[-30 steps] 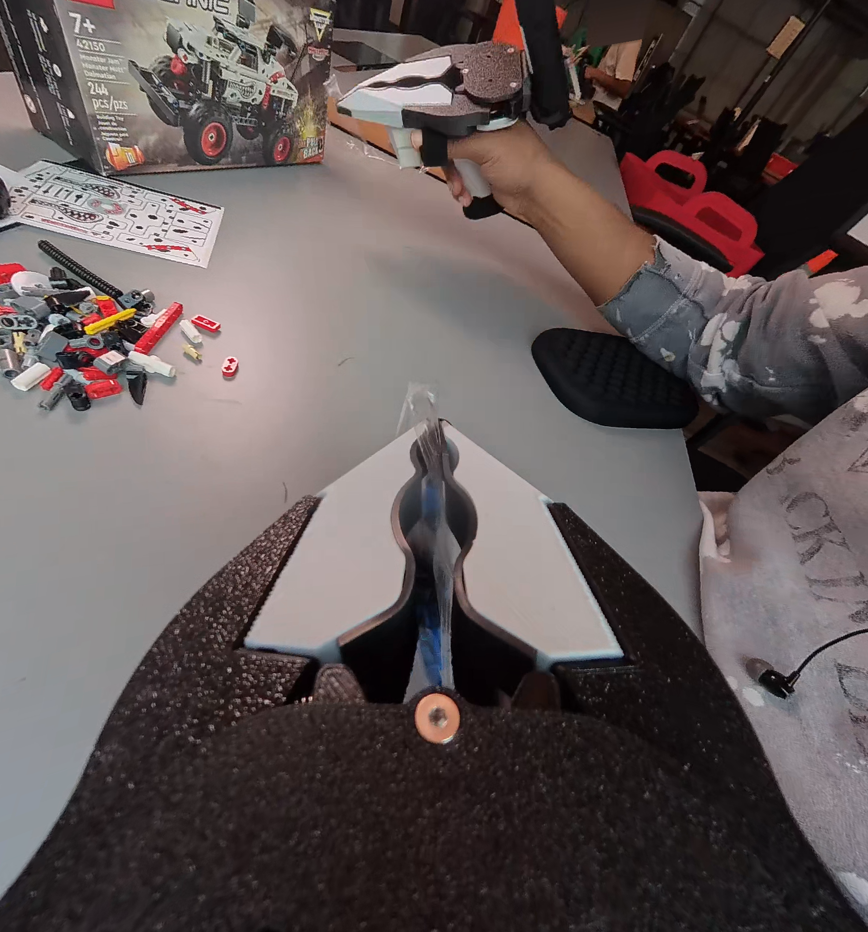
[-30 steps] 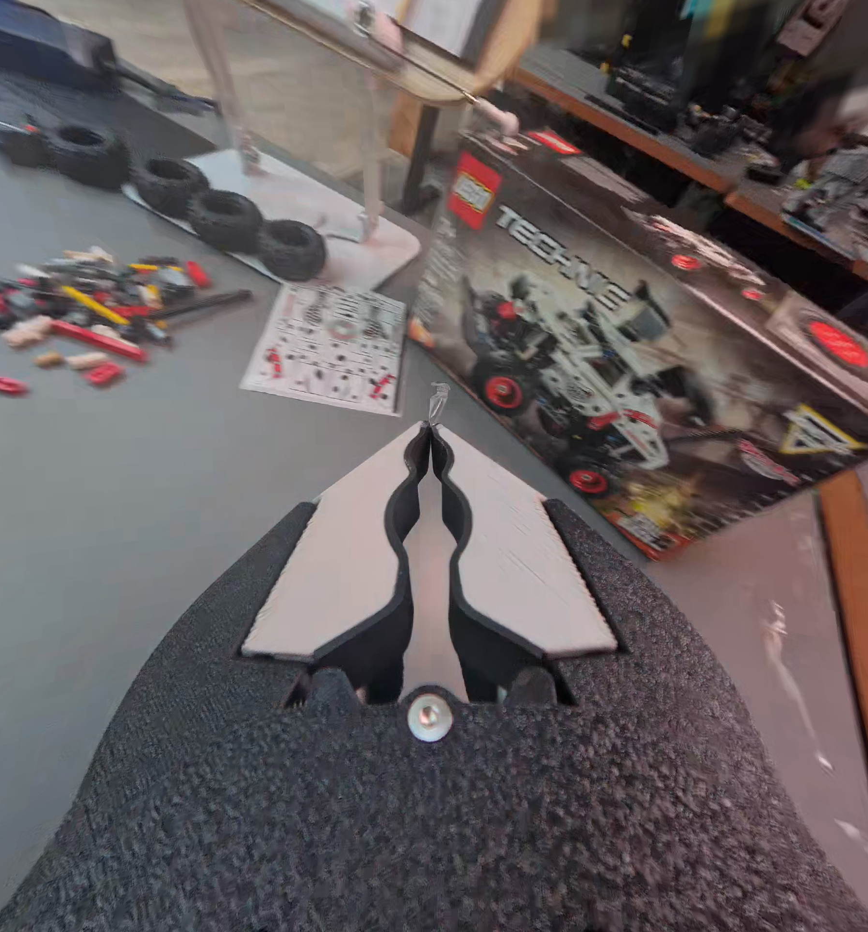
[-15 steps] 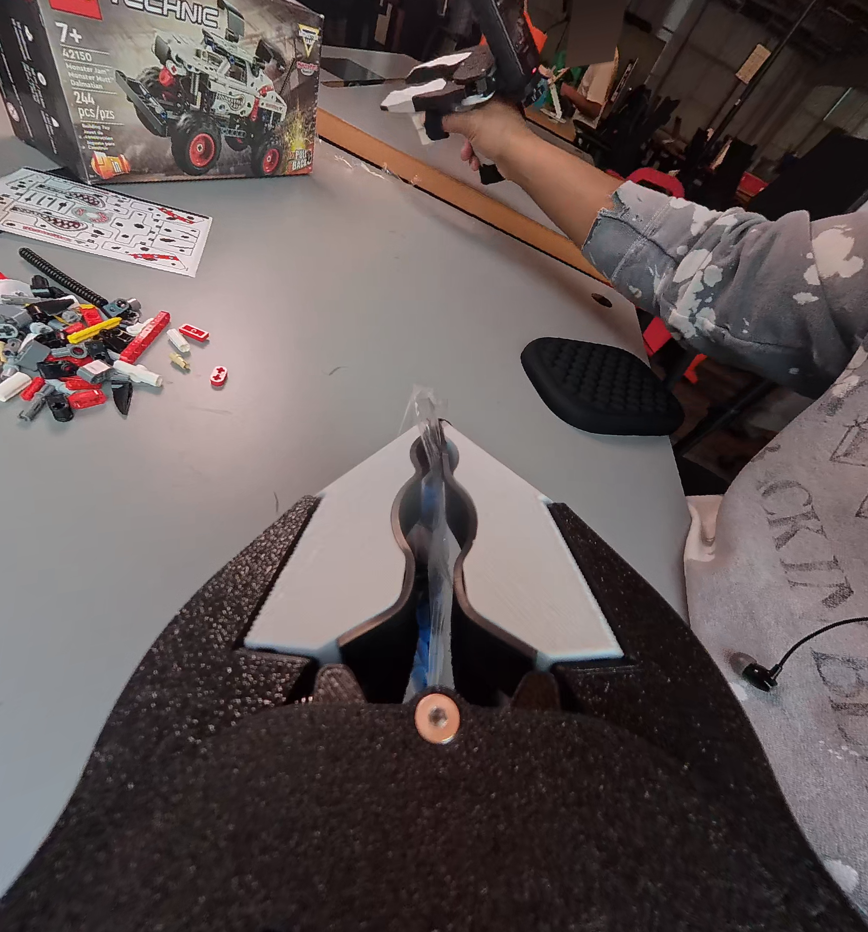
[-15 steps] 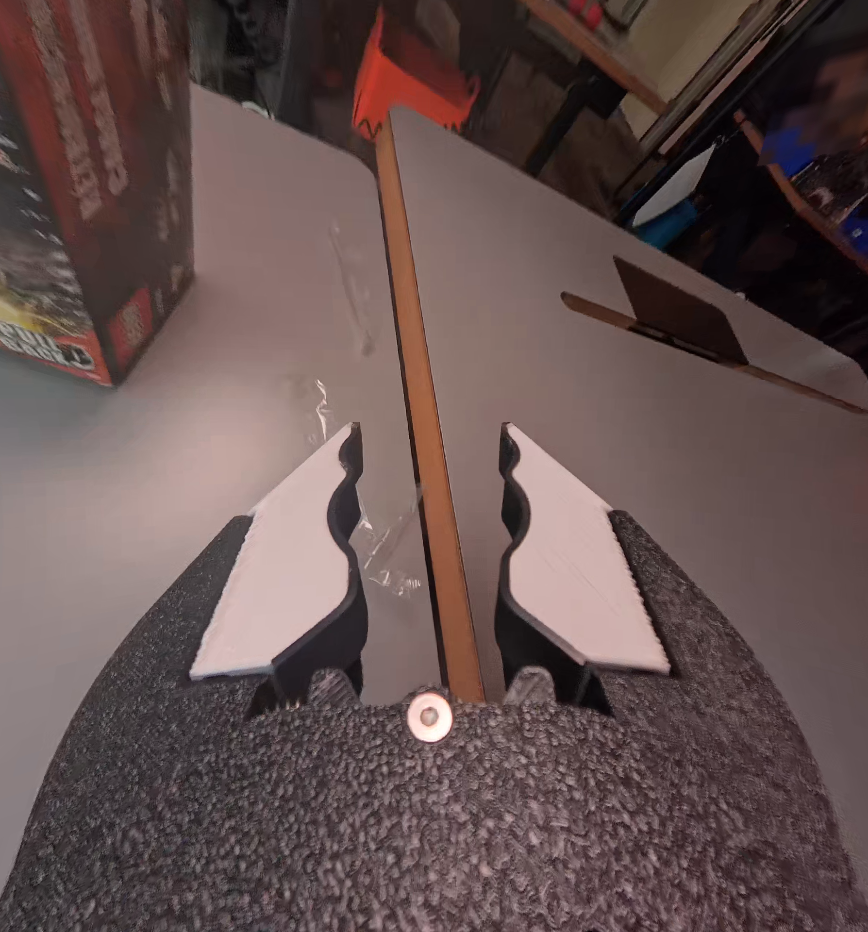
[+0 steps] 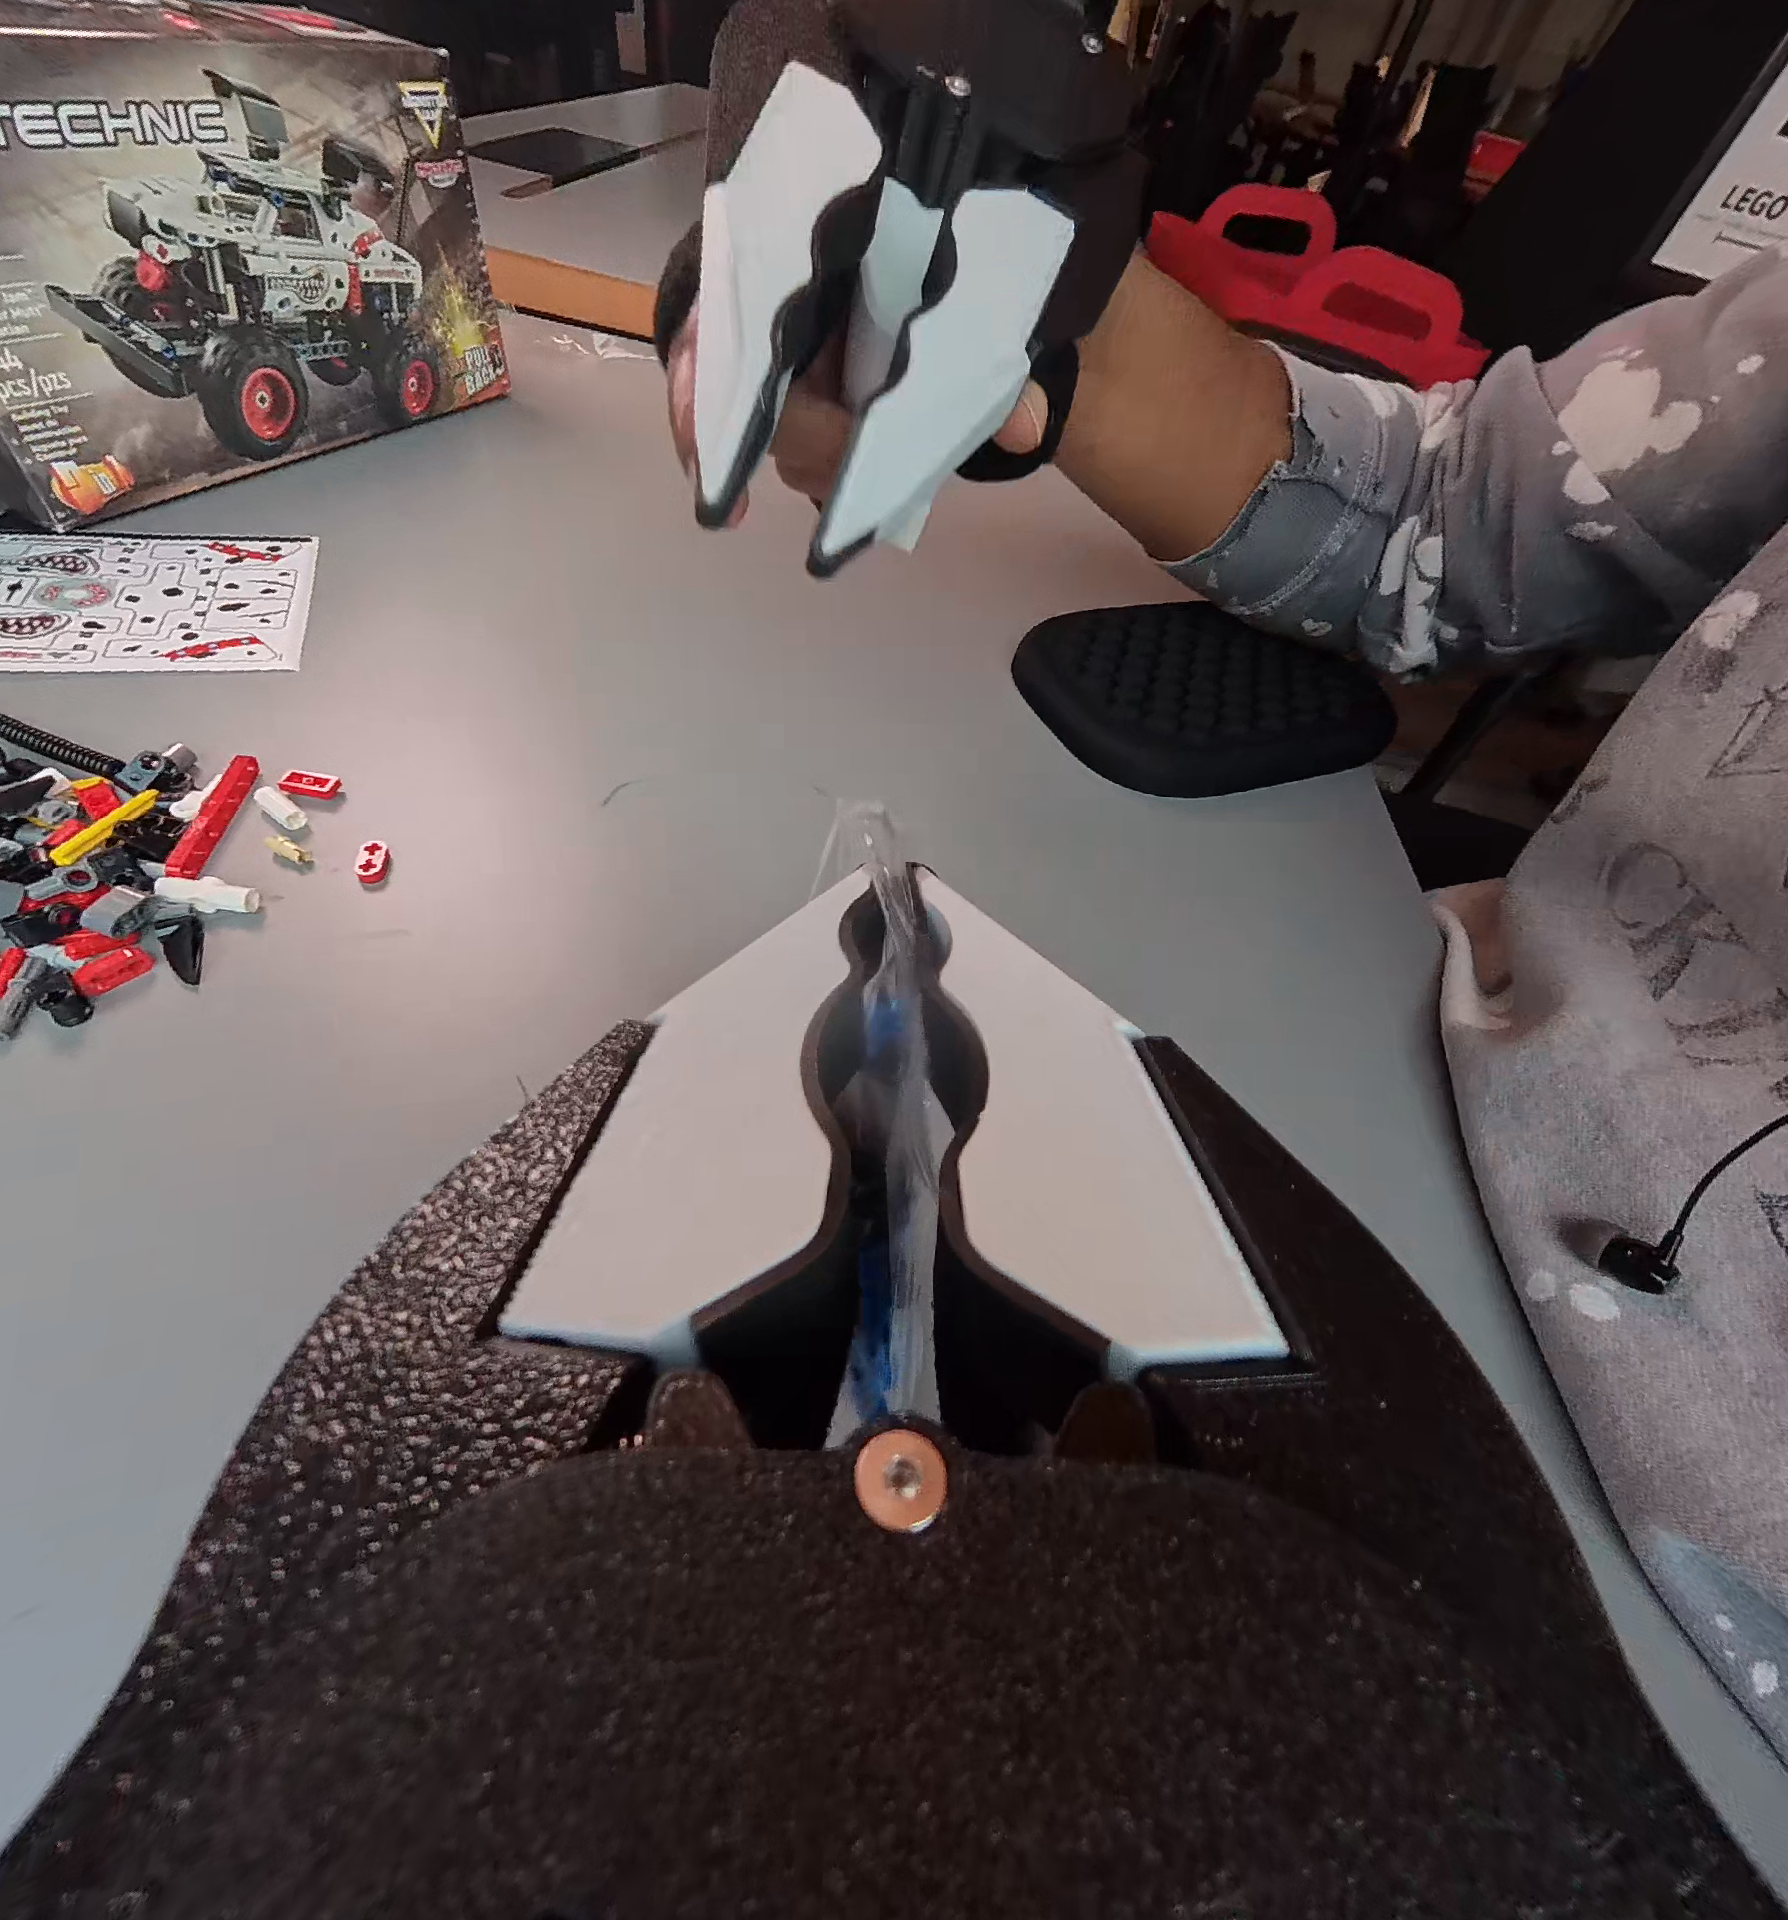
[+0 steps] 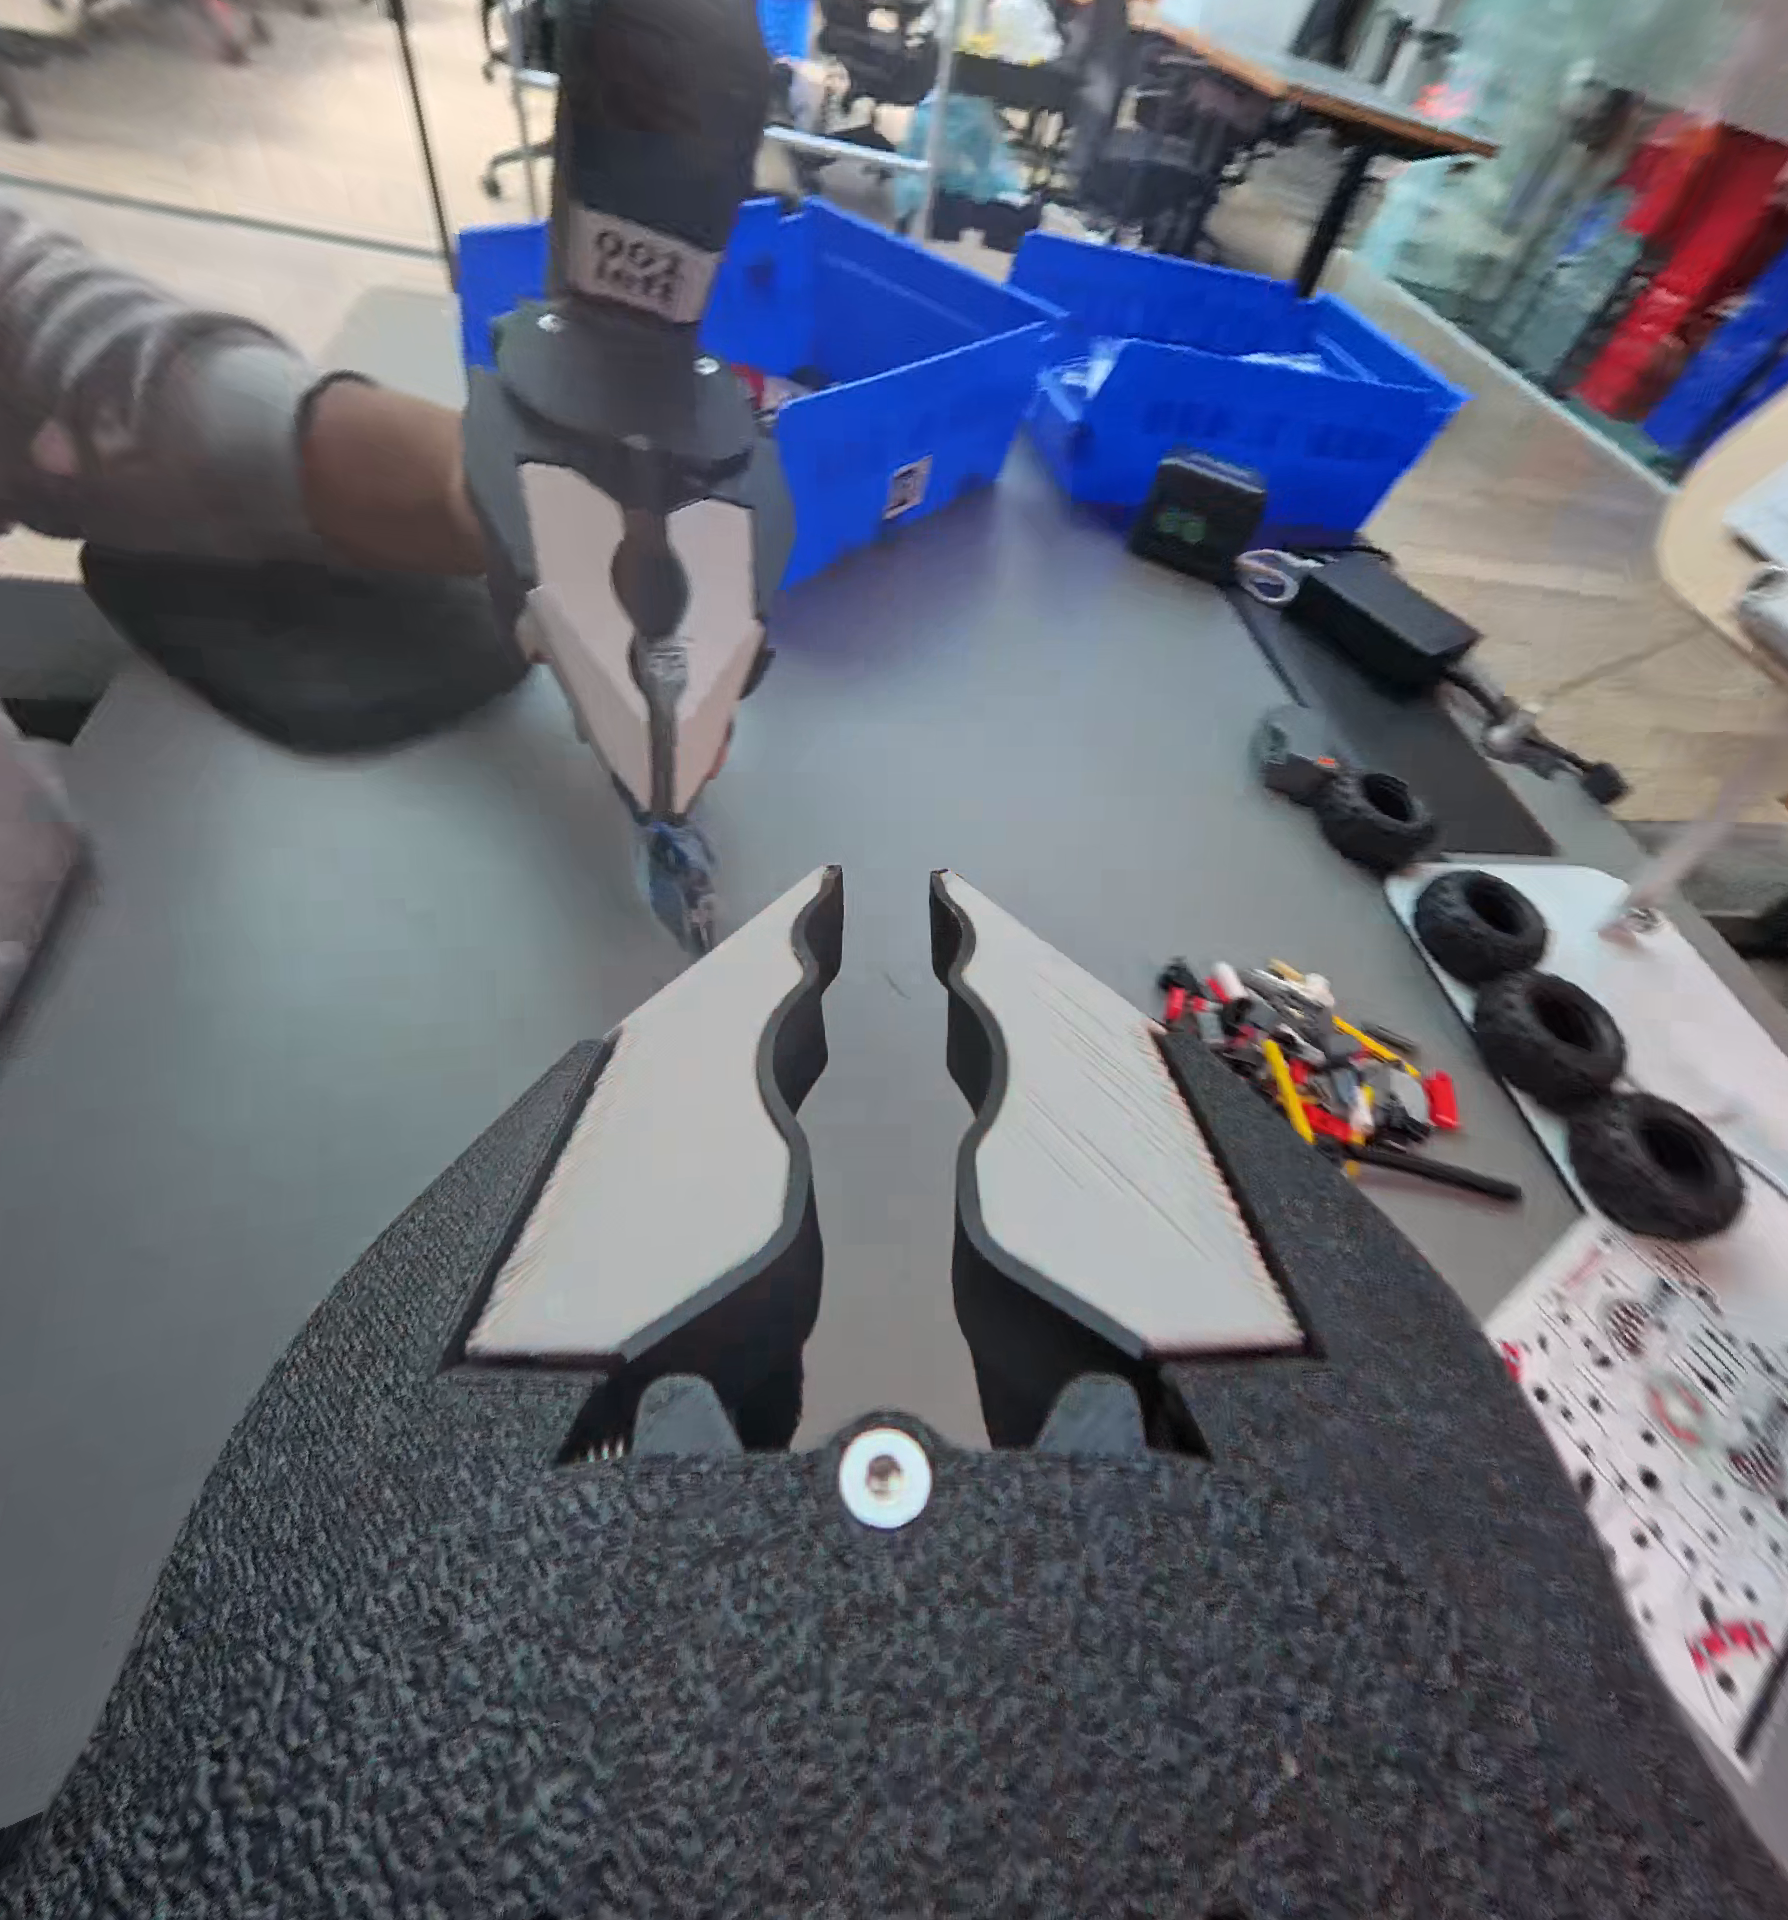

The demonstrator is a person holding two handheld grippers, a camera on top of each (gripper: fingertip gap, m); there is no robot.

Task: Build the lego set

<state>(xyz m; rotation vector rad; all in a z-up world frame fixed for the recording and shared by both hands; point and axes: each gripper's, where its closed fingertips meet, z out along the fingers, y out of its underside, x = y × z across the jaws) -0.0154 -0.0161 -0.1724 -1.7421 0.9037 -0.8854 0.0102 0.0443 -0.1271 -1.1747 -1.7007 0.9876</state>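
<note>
Pinching a clear plastic bag (image 5: 895, 1039) of blue pieces at table centre, the left gripper (image 5: 895, 883) stays out of it while the right gripper (image 6: 882, 883), jaws parted at its twelve o'clock, should take this light, limp, slippery film by its free edge.

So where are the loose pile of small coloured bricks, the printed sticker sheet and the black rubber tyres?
pile of small coloured bricks (image 5: 79, 883), left wrist view, middle.
printed sticker sheet (image 5: 121, 601), left wrist view, centre.
black rubber tyres (image 6: 1550, 1039), right wrist view, middle tyre's tread.
</note>
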